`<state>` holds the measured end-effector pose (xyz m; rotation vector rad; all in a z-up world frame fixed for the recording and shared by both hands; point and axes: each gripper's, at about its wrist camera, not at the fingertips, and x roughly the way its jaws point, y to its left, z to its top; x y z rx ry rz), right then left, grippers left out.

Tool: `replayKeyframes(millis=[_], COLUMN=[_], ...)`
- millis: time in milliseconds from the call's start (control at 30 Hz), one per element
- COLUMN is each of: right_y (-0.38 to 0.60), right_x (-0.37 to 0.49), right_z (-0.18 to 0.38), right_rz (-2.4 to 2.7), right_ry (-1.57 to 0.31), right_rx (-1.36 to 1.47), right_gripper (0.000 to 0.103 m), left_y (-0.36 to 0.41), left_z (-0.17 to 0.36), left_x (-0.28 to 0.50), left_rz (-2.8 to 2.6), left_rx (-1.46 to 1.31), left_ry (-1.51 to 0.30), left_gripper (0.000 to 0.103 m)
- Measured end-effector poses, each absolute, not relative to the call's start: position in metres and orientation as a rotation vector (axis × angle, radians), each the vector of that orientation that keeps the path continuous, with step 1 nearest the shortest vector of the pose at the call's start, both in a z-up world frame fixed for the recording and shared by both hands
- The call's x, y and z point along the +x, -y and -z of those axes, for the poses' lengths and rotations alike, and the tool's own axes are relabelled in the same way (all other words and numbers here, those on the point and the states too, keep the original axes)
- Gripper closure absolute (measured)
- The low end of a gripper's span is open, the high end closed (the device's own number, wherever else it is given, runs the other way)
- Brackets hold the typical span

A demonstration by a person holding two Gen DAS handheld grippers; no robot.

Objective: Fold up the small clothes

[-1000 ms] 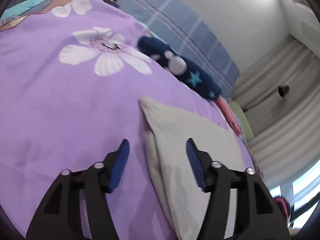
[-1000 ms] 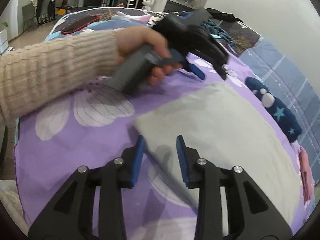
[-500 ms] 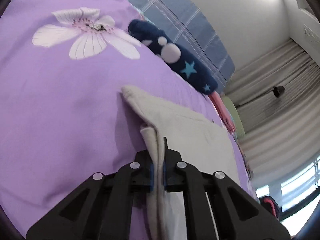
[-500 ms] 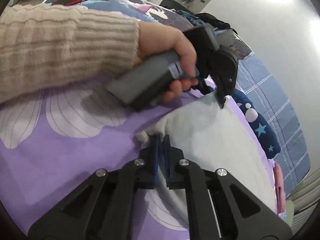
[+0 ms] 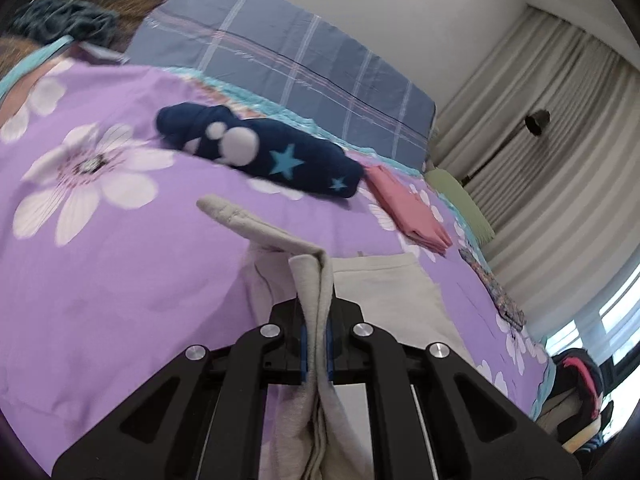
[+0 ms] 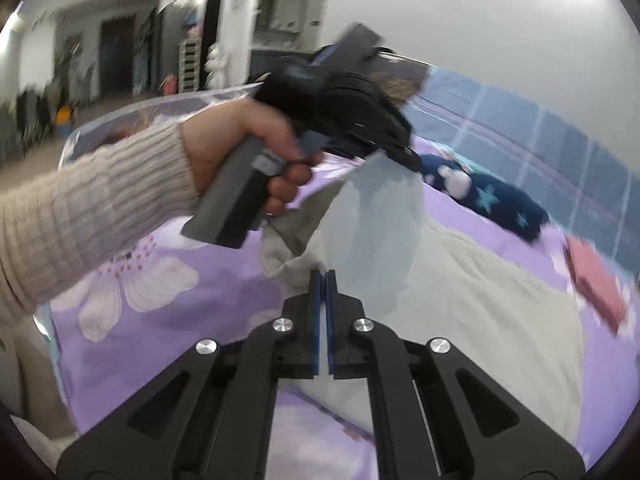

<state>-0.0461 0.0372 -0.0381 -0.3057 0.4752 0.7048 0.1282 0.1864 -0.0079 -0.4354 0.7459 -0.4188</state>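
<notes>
A beige garment [image 5: 384, 292] lies on the purple flowered bedspread [image 5: 100, 264]. My left gripper [image 5: 316, 344] is shut on one edge of it, and the cloth hangs up between the pads. In the right wrist view my right gripper [image 6: 323, 320] is shut on another edge of the beige garment [image 6: 480, 304]. The left gripper [image 6: 400, 152], held by a hand in a knit sleeve, lifts a corner of the cloth above the bed.
A rolled navy garment with stars [image 5: 260, 152] and a folded pink cloth [image 5: 408, 212] lie further back on the bed. A blue plaid pillow [image 5: 288, 68] is behind them. Curtains [image 5: 560, 140] and a window are on the right.
Both grippers went from open to shut on the garment's edge a second ago. Since then both have lifted it off the bedspread.
</notes>
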Motion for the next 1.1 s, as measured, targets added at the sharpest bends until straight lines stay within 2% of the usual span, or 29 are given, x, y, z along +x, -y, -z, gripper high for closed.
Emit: replayKeyframes(millis=[433, 1100], right_y=[0.073, 0.167], right_x=[-0.025, -0.022], right_z=[0.023, 0.034], right_rz=[-0.69, -0.677], right_ry=[-0.487, -0.486], right_rx=[0.0, 0.216], right_gripper=[0.101, 0.102], left_y=[-0.095, -0.005], left_z=[-0.017, -0.011], left_x=[0.161, 0.19], left_rz=[0.409, 0.39], left_rx=[-0.364, -0.289], left_ry=[-0.843, -0.941], left_gripper=[0.097, 0.097])
